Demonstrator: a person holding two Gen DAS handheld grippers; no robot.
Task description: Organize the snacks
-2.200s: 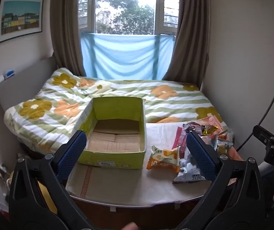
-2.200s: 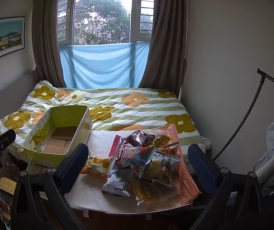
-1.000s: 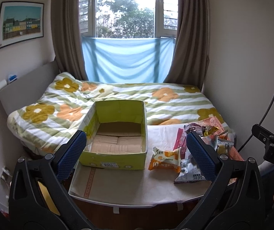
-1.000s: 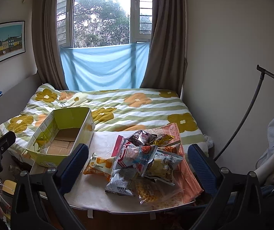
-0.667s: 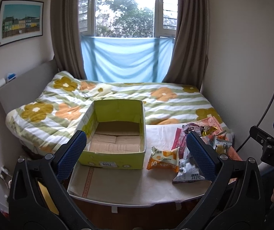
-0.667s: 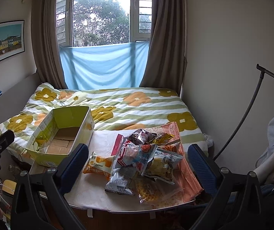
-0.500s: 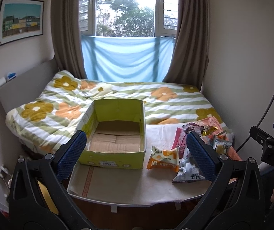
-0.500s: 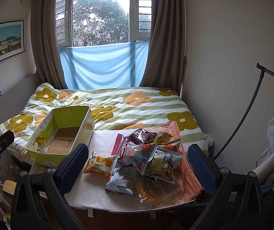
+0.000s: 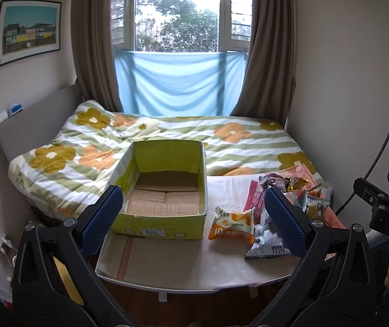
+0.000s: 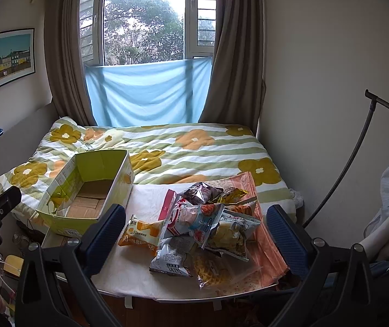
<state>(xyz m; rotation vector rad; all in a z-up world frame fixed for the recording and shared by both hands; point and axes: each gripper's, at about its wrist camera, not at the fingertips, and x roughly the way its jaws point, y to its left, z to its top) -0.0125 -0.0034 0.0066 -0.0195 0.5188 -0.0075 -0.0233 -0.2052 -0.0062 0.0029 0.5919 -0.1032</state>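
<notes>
An empty yellow-green cardboard box (image 9: 164,218) stands on the left of a white table (image 9: 194,267); it also shows in the right wrist view (image 10: 85,199). An orange snack packet (image 9: 231,224) lies right of the box, also seen in the right wrist view (image 10: 141,233). A pile of snack bags (image 10: 210,218) lies on the table's right side. My left gripper (image 9: 193,222) is open and empty, held back above the table's front edge. My right gripper (image 10: 194,234) is open and empty, in front of the pile.
A bed with a flowered quilt (image 9: 167,133) lies behind the table, under a window. A grey snack bag (image 10: 171,256) sits at the pile's front. An orange plastic sheet (image 10: 265,248) lies under the pile. A curved lamp pole (image 10: 358,152) stands at the right.
Both grippers stay open and almost still; the views shift only slightly. Nothing on the table has moved.
</notes>
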